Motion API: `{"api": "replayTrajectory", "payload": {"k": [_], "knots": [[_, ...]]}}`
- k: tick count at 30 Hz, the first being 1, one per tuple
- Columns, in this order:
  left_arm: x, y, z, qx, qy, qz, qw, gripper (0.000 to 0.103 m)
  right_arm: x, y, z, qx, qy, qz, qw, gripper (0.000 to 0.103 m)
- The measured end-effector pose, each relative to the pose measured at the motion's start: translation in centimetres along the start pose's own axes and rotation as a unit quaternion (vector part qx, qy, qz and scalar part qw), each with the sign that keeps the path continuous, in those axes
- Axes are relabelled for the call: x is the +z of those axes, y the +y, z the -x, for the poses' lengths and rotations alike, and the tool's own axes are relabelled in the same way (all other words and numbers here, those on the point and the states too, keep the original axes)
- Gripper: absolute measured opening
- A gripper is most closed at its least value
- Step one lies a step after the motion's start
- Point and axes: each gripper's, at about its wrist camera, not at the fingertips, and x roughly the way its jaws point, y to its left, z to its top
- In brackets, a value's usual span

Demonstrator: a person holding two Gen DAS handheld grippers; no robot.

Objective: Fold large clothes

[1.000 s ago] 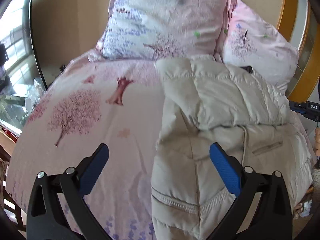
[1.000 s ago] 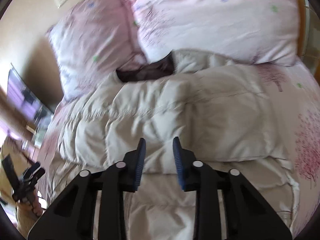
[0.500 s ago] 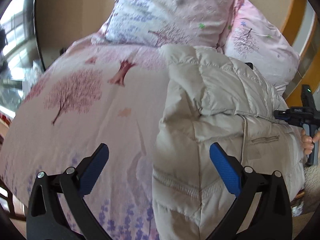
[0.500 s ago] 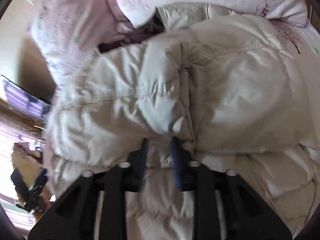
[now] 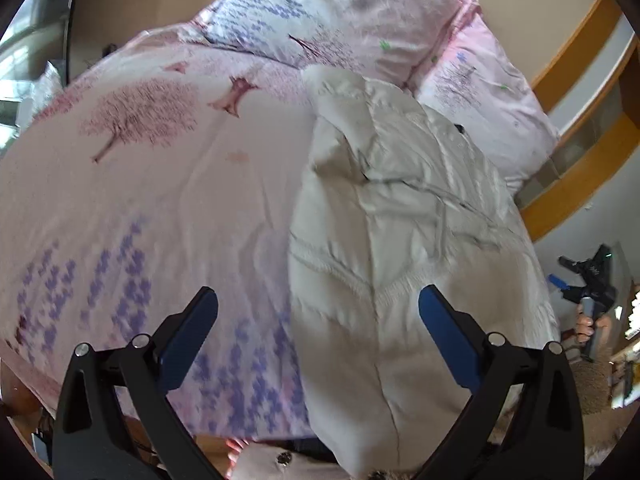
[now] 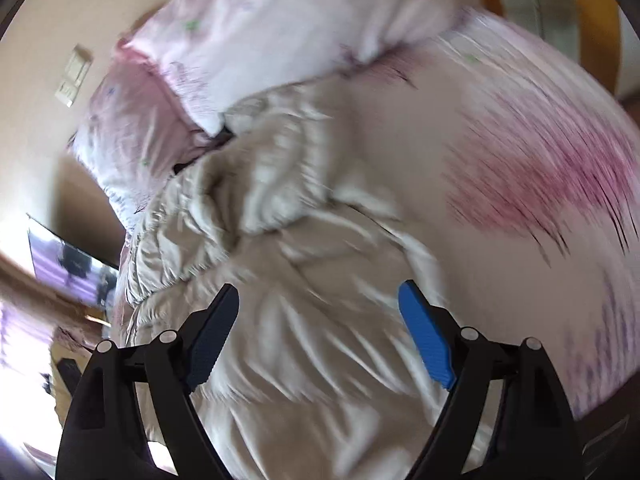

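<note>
On the bed, a cream padded jacket [image 5: 400,240] is seen lying folded in a thick bundle on the pink sheet [image 5: 160,200], which is printed with pink trees and purple flowers. Its upper end lies against two matching pillows [image 5: 340,12] at the head of the bed, and its lower end reaches the near edge of the mattress. A stitched band is visible across the lower part of the bundle, and a dark patch of lining shows where the jacket meets the pillows.

The left gripper [image 5: 318,320] is held above the near edge of the bed with its blue pads spread wide; nothing is gripped, though the left edge of the jacket is framed between them. The right gripper [image 6: 320,320] is pointed down over the jacket's creased surface; its jaws have just been opening and now stand wide, with fabric seen beneath the gap but not pinched by either pad. That view is blurred, so finer folds cannot be made out.

From the left wrist view, the right gripper [image 5: 560,284] is also seen beyond the far side of the jacket, carried by a hand [image 5: 590,326] on its handle. A wooden frame [image 5: 576,52] is seen beyond the pillows.
</note>
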Motion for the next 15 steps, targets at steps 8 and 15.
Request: {"api": "replayTrajectory", "payload": {"k": [8, 15], "knots": [[-2.3, -1.1, -0.2, -0.042, 0.028, 0.004, 0.9987, 0.089, -3.5, -6.8, 1.6, 0.021, 0.03, -0.091, 0.995, 0.083], [-4.1, -1.2, -1.1, -0.069, 0.059, 0.039, 0.9951, 0.064, -5.4, -8.7, 0.5, 0.085, 0.068, -0.113, 0.988, 0.073]]}}
